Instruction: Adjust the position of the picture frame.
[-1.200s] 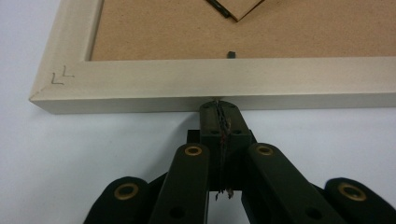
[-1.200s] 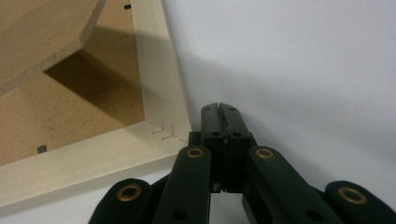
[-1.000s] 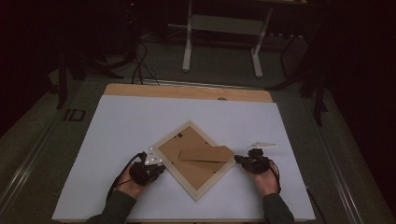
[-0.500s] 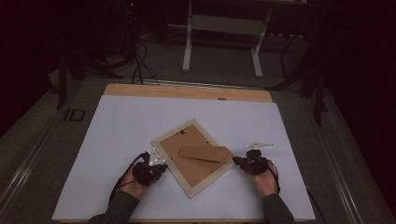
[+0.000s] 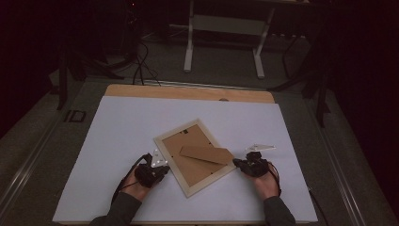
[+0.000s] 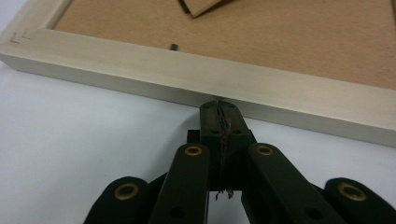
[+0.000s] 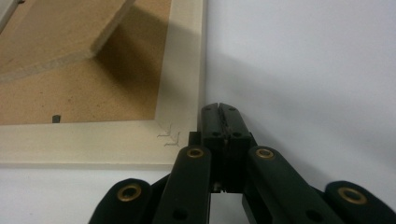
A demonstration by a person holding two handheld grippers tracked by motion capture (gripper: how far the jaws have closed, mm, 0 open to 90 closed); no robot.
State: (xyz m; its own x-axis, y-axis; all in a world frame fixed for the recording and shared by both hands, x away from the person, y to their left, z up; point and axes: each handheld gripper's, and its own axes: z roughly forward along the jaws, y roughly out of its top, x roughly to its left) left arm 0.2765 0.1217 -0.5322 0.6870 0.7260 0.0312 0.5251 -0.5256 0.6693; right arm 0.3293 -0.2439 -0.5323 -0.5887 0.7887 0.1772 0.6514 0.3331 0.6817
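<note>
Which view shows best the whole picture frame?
The high view: the picture frame lies whole, back side up. The left gripper view shows one long edge; the right gripper view shows one corner.

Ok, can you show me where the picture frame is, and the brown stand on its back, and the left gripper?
picture frame (image 5: 165,143): high view, pale wooden border, left side.
brown stand (image 5: 207,154): high view, middle of the flap.
left gripper (image 6: 219,108): left gripper view, tips of the shut jaws at the frame's edge.
</note>
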